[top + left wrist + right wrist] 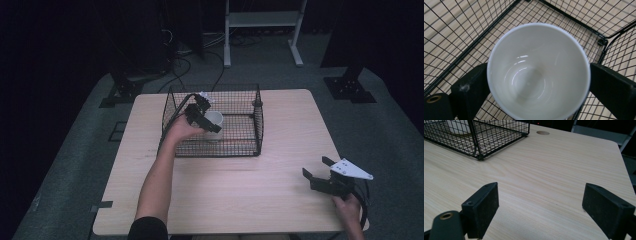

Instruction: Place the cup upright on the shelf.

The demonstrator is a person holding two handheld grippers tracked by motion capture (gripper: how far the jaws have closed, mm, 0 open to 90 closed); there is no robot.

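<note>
Two handheld grippers are at work over a pale wooden surface. A black wire basket sits toward the far middle of it. The left gripper reaches down into the basket, its jaws set on opposite sides of a white cup. From the left gripper view, the cup is upright and empty, its rim pressed between the two black jaws, with the basket's mesh floor beneath it. Whether the cup rests on the mesh or hangs just above it cannot be told.

The right gripper waits near the right front corner of the surface, well apart from the basket. Its jaws stand wide and hold nothing; in the right gripper view the bare wood lies between them.

Several things could go wrong from here. The cup is smooth and glazed, and the jaws seem to bear on its curved wall, so a loose squeeze could let it slip or tip. Lifting at an angle might knock the cup or the gripper against the basket's wire wall, jolting the hold. A drop onto the mesh could chip the cup. The basket looks light and might shift if bumped, since nothing steadies it.
</note>
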